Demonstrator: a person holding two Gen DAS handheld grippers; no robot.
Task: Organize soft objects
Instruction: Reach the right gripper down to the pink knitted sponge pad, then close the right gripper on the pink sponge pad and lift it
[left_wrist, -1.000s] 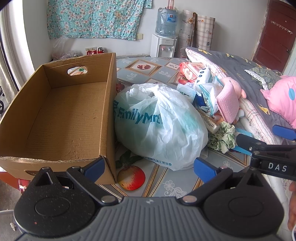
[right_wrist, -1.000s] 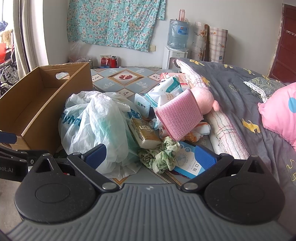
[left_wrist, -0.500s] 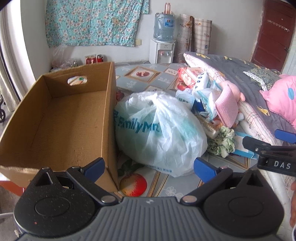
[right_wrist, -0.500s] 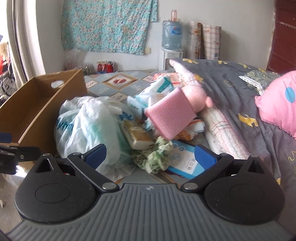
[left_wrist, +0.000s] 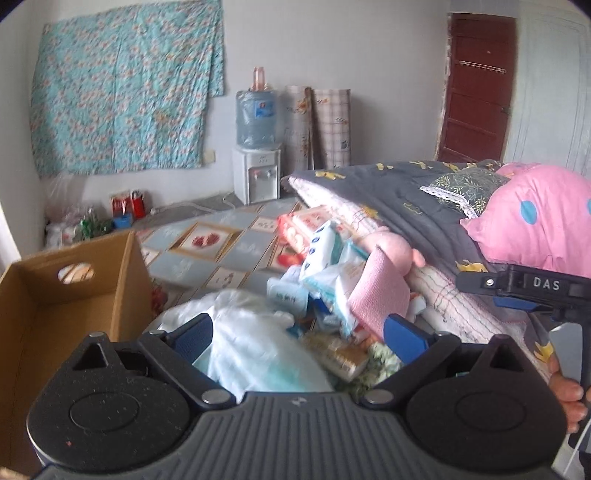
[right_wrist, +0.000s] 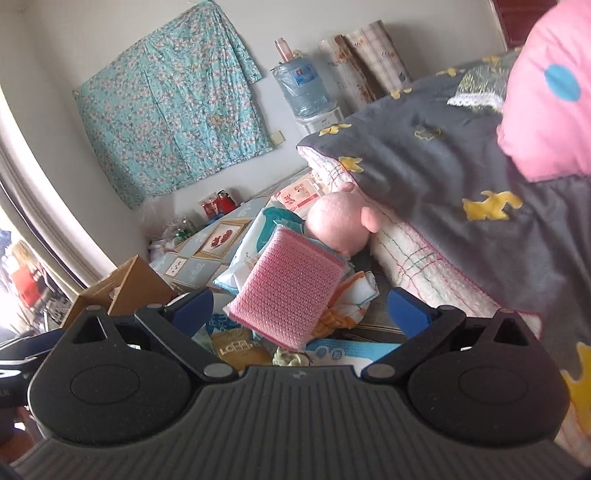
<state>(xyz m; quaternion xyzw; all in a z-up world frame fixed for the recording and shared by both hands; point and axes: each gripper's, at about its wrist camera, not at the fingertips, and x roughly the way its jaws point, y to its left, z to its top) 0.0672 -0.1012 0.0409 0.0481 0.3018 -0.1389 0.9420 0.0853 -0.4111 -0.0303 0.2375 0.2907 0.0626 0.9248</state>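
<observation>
Box (left_wrist: 66, 314): brown corrugated cardboard, matt. Bag (left_wrist: 255, 354): thin white plastic, crinkled, slightly glossy. Pad (right_wrist: 288, 291): pink knitted cloth, rough. Toy (right_wrist: 340, 221): pink plush, soft. Quilt (right_wrist: 443, 166): grey cloth, matt. Wipes (left_wrist: 325, 251): glossy plastic wrap. Left hand-held gripper (left_wrist: 299, 332): black speckled matt plastic.

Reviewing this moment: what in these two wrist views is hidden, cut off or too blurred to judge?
- Cardboard box, left wrist view: floor cut off by the left gripper body; contents unknown.
- White plastic bag, left wrist view: motion-blurred, print unreadable.
- Pink plush toy, right wrist view: lower part hidden behind the pink knitted pad.
- Green cloth, right wrist view: mostly hidden by the right gripper body.
</observation>
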